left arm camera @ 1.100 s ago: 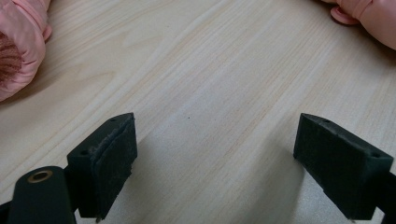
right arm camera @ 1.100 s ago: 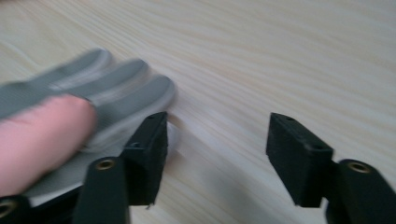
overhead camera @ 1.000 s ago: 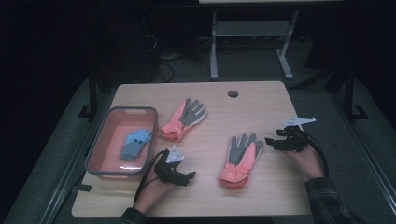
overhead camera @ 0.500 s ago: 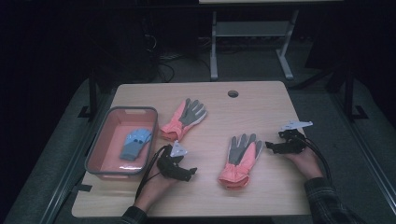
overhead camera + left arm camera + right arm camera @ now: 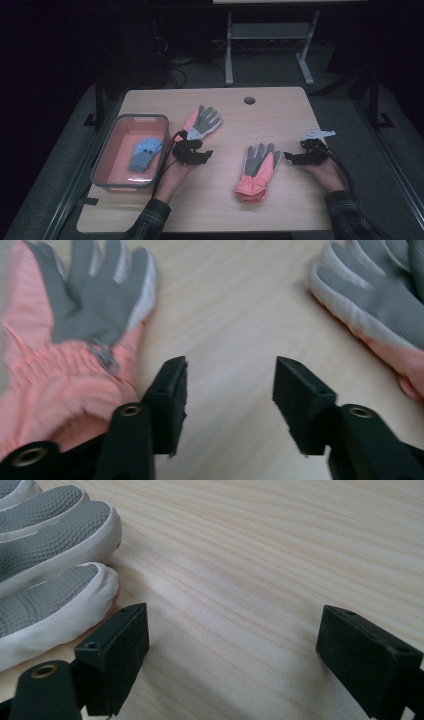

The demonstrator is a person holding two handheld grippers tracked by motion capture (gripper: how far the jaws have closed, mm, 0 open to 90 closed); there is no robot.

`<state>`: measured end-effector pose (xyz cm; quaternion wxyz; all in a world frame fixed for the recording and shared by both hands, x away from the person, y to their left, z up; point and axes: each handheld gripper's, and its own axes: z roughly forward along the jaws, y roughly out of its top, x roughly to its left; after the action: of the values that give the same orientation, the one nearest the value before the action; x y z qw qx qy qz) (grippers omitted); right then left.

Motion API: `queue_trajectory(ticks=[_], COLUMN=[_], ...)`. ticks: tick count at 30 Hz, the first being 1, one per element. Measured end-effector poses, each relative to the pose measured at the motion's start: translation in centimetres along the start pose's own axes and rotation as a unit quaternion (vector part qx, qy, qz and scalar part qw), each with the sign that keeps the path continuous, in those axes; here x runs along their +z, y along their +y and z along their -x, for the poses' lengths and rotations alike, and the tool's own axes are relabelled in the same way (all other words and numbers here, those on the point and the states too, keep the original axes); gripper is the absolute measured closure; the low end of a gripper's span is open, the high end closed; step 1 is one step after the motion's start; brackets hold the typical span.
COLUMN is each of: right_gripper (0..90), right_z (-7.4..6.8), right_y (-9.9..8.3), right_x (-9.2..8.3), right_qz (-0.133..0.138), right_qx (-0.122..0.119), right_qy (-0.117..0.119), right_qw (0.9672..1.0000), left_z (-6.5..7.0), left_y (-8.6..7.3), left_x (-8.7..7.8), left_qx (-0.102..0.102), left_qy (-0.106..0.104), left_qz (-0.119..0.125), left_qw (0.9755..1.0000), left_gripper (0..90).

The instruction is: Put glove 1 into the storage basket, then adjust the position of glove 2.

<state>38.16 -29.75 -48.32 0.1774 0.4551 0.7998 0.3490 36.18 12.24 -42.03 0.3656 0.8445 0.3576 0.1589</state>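
From the high view, two winter gloves lie palm-up on the wooden table (image 5: 280, 210). The far glove (image 5: 202, 121) sits at about eleven o'clock from the table's middle: coral-pink cuff, grey palm, white edging on the fingers, which point away toward one o'clock. The near glove (image 5: 257, 170) lies at about five o'clock from the middle, same colouring, bunched cuff toward the person. The left gripper (image 5: 197, 155) hovers just beside the far glove's cuff, at that glove's six o'clock, and the right gripper (image 5: 294, 159) sits just at three o'clock of the near glove's fingers. A pink bin (image 5: 107, 165) with a grey rim stands at nine o'clock, a small blue glove (image 5: 144, 154) lying in it.

Over to the left gripper view: the jaws have just been closing, yet a clear gap is left with bare wood between them (nothing pinched). The far glove (image 5: 70, 340) fills the ten o'clock corner, its gathered pink cuff touching the left jaw's flank, a small metal clip at the wrist. The near glove (image 5: 380, 305) peeks in at two o'clock. No readable writing on either.

Right gripper view now: jaws have just been opening and stand spread wide over bare table. The near glove's (image 5: 45, 570) textured grey fingers with white piping lie at ten o'clock, just beside the left jaw.
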Motion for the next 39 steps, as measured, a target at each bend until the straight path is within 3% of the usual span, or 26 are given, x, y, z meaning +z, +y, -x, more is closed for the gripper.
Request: queue_trajectory(ticks=[3, 7, 9, 15, 17, 25, 31, 39], right_gripper=[13.3, 13.4, 13.3, 13.3, 13.3, 13.3, 13.3, 13.3], right_z=[0.0, 0.0, 0.0, 0.0, 0.0, 0.0, 0.0, 0.0], right_y=[0.0, 0.0, 0.0, 0.0, 0.0, 0.0, 0.0, 0.0], right_x=[0.0, 0.0, 0.0, 0.0, 0.0, 0.0, 0.0, 0.0], right_qz=[0.000, 0.000, 0.000, -0.001, -0.002, -0.002, -0.001, -0.001], right_qx=[0.000, -0.001, 0.000, 0.002, 0.003, 0.001, 0.001, 0.001], right_qy=[0.000, 0.000, 0.000, 0.001, 0.001, 0.001, 0.000, 0.000], right_qw=[1.0000, 1.0000, 1.0000, 1.0000, 1.0000, 1.0000, 1.0000, 1.0000], left_z=[-1.2, -2.5, -3.3, -5.0, -5.9, -7.2, -7.0, -5.0], left_y=[1.3, 2.3, 3.3, 4.3, 4.6, 4.5, 3.9, 3.3], left_x=[0.6, 1.3, 1.7, 2.8, 3.6, 5.8, 6.7, 6.2], left_qx=[-0.013, -0.026, -0.028, -0.032, -0.035, -0.040, -0.043, -0.033], left_qy=[0.010, 0.024, 0.042, 0.067, 0.081, 0.091, 0.077, 0.036], left_qz=[0.000, -0.004, -0.013, -0.026, -0.038, -0.057, -0.081, -0.080], left_qw=[0.9999, 0.9994, 0.9986, 0.9969, 0.9953, 0.9934, 0.9928, 0.9956], left_gripper=[54.7, 76.3, 89.5, 89.7, 89.6, 89.6, 89.7, 89.8])
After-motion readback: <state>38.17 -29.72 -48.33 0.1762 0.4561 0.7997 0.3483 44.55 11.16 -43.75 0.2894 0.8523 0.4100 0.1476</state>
